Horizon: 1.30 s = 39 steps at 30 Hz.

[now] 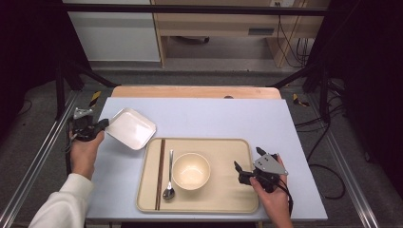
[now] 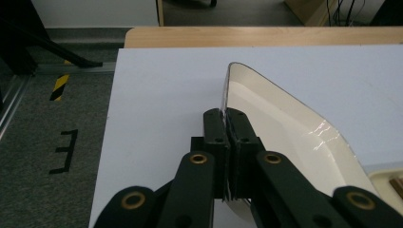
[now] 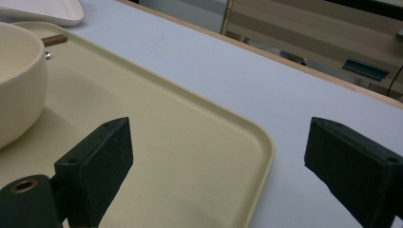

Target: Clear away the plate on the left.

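Right gripper: sitting at the lower right of the high view, its jaws standing wide apart with nothing between them, straddling the right rim of the tray.
Tray: lying low in the middle of the frame, beige, holding three things.
Bowl: standing upright on the tray, cream, showing nothing inside.
Spoon: lying on the tray just left of the bowl.
Chopsticks: lying side by side along the tray's left edge.
Left gripper: showing at middle left, jaws pressing together on the plate's rim.
Plate: white, squarish, tilting in the grip, sitting just beyond the tray's upper left corner.
Table: pale blue top.
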Available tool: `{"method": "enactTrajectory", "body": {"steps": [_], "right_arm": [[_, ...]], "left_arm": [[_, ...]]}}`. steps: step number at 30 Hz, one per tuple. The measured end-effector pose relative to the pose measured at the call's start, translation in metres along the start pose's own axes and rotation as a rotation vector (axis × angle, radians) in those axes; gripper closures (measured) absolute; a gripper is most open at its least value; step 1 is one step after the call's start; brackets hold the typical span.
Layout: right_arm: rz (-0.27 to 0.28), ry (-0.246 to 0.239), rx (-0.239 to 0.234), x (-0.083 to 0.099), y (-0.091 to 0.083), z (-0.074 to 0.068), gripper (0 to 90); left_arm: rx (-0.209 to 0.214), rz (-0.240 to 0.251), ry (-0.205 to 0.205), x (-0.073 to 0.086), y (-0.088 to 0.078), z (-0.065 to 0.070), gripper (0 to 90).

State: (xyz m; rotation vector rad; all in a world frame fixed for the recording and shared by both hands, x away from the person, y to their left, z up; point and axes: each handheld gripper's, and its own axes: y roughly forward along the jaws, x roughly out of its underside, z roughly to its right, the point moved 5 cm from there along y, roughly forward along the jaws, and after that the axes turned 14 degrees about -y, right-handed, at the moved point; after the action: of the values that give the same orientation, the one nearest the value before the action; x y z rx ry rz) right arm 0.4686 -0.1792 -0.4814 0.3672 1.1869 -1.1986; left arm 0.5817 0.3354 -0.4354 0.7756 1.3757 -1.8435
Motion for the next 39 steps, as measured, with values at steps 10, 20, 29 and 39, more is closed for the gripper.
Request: {"method": "enactTrajectory", "body": {"steps": [10, 20, 29, 39], "right_arm": [[-0.001, 0.008, 0.004, 0.001, 0.000, 0.001, 9.3], [0.003, 0.007, 0.003, 0.000, 0.000, 0.001, 9.3], [0.002, 0.002, -0.001, 0.000, 0.001, 0.000, 9.2], [0.002, 0.003, -0.003, 0.000, 0.001, 0.000, 9.1]], "left_arm": [[-0.012, -0.015, -0.015, 0.004, 0.001, -0.009, 88.7], [-0.021, -0.109, -0.018, 0.037, 0.006, -0.030, 88.8], [-0.008, -0.144, -0.044, 0.052, 0.005, -0.038, 88.5], [-0.003, -0.186, -0.039, 0.062, 0.007, -0.042, 87.2]]}}
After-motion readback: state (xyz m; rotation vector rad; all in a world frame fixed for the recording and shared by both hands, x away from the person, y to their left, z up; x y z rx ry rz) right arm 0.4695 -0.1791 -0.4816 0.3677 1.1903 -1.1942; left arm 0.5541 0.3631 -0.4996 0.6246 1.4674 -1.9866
